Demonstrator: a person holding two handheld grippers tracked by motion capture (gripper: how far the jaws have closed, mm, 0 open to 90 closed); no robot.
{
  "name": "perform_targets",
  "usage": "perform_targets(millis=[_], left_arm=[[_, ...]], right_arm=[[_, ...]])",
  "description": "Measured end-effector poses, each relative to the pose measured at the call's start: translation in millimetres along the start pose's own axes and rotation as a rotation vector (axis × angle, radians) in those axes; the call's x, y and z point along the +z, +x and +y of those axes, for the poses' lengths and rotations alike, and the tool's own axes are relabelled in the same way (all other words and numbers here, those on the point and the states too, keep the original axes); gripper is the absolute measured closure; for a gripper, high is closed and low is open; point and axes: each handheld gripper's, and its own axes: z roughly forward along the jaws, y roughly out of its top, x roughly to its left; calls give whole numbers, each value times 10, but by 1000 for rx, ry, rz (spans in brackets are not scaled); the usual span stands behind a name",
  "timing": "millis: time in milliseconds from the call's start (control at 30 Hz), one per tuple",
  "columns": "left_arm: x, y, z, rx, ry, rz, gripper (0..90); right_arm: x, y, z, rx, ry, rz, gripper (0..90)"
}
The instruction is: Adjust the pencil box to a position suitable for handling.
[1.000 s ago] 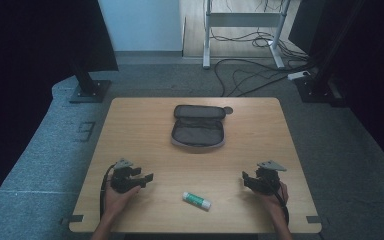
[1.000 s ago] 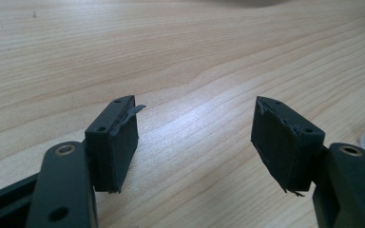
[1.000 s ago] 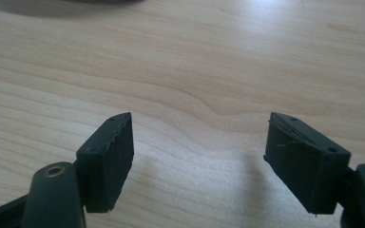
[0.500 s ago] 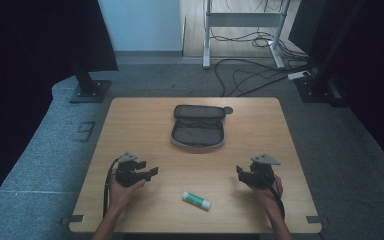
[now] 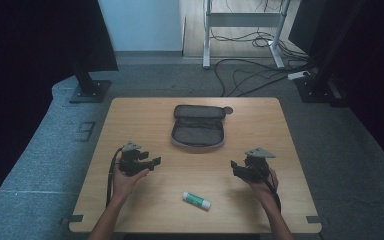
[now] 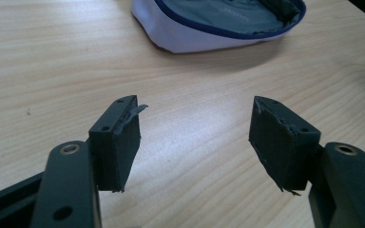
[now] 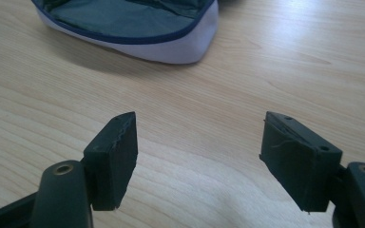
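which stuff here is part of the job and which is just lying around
Part of the job:
- open pencil case, unzipped, at the table's middle
- glue stick, lying near the front edge between the hands
- left hand-held gripper, open, holding nothing
- right hand-held gripper, open, holding nothing

Just lying about:
- cables on the floor beyond the table
- metal desk frame at the back

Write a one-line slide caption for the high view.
Two hand-held grippers, left and right, open above a wooden table, flanking a glue stick before an open pouch.
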Motion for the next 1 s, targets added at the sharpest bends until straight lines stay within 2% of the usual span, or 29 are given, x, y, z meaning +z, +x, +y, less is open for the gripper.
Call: perform_targets(millis=[167, 267, 500, 633, 1000], left_arm=[[45, -11, 93, 7, 12, -7, 349], [72, -15, 155, 9, 13, -4, 349], [134, -64, 317, 32, 15, 6, 348], [147, -74, 420, 39, 12, 10, 347], [285, -49, 545, 34, 16, 22, 350]], right_arm=[[68, 55, 65, -18, 15, 2, 281], [100, 85, 106, -10, 15, 13, 285], [191, 196, 178, -46, 24, 12, 285], [232, 231, 253, -47, 23, 18, 287], [278, 306, 411, -67, 11, 15, 293]])
